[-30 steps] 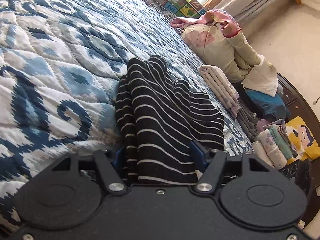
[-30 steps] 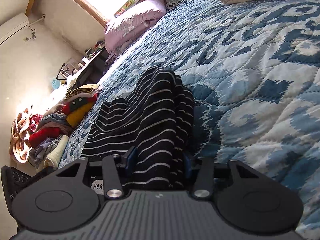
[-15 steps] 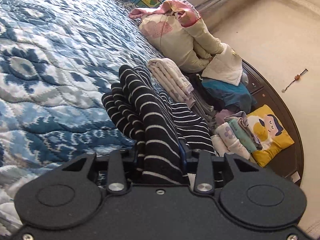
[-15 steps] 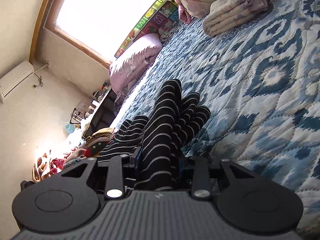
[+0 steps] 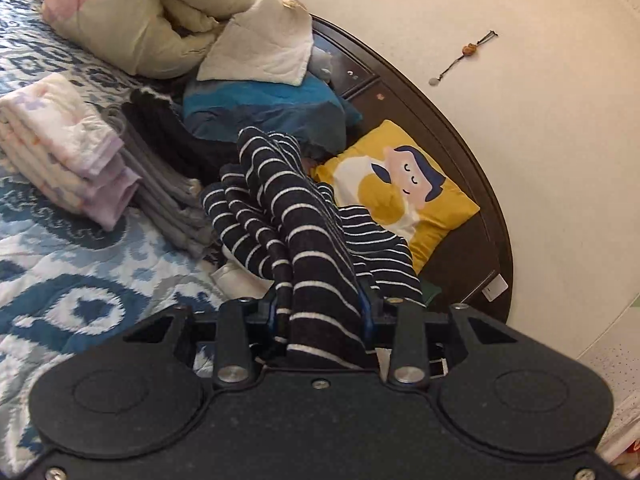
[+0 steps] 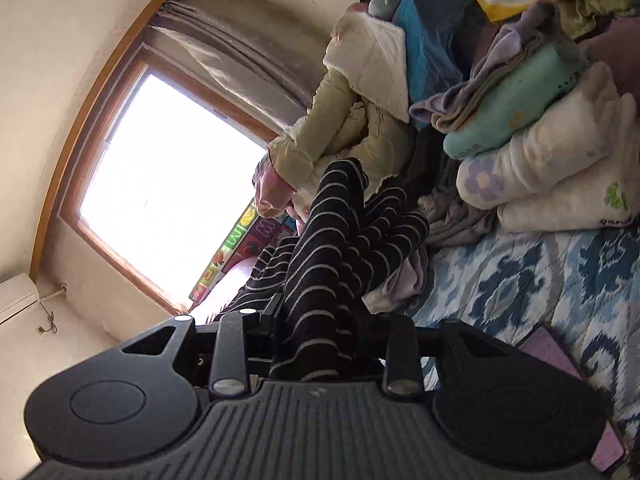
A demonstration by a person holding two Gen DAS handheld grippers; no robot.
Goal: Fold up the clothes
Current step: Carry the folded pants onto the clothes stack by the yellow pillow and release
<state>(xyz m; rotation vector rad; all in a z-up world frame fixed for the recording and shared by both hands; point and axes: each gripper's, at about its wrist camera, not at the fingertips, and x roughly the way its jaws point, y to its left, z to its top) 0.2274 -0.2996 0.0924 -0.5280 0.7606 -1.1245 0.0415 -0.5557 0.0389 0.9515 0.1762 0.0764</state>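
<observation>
Pinching the black knit garment with thin white stripes (image 5: 316, 248) in both grippers: my left gripper (image 5: 322, 312) and right gripper (image 6: 316, 320) each clamp a bunched fold, lifted near the blue-patterned quilted bedspread's (image 5: 60, 280) headboard edge, beside folded cream towels (image 6: 560, 184); one reads "pand", cut off.

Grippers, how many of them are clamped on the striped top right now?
2. The left gripper is shut on the black striped top, bunched between its fingers; the right gripper is clamped on another part of it.
</observation>
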